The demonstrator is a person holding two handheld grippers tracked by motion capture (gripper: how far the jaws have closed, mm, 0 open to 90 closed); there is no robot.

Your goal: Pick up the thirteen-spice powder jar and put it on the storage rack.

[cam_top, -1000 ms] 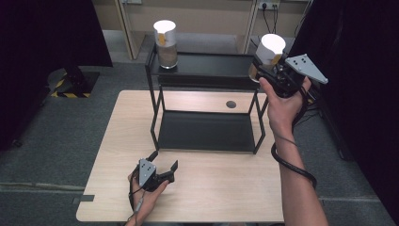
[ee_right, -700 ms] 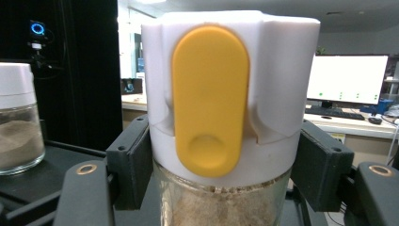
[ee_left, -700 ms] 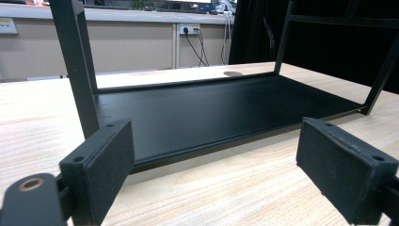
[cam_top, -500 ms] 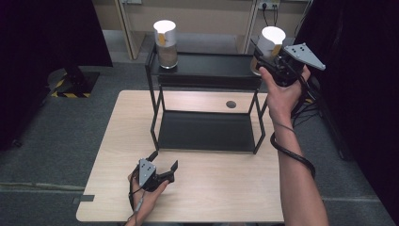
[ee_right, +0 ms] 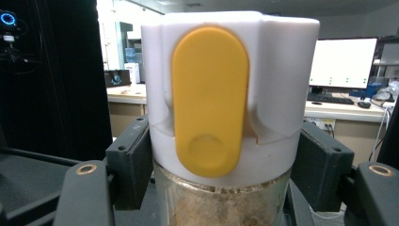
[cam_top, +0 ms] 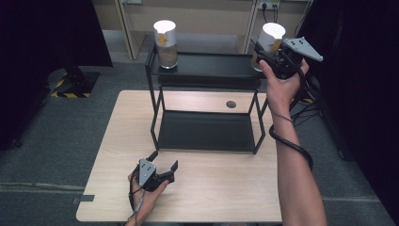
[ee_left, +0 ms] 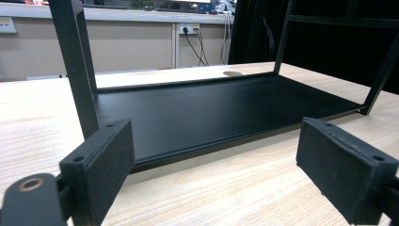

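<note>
A jar (cam_top: 269, 46) with a white cap and a yellow flip tab is clamped in the right gripper (cam_top: 263, 52), at the right end of the top shelf of a black rack (cam_top: 207, 70). In the right gripper view the two pads are seen pressed against the jar (ee_right: 221, 117) from either side, at the seam where the white cap meets the glass body — brownish contents show just below the pads. Whether the jar's base is touching the shelf or just above it cannot be told.

A second, similar jar (cam_top: 165, 43) is stood at the far left end of the same shelf, well apart from the clamped one. The left gripper (cam_top: 164, 168) is rested on the wooden table (cam_top: 211, 188) with its jaws spread and nothing between them; ahead of it the rack's lower shelf (ee_left: 211, 108) lies bare.

The step in hand is judged to be the carrying of the gripped jar at the top shelf — either a setting down or a taking off. For the next move the jar must be kept upright, the grip held firm, and the rack's edge and posts cleared.
</note>
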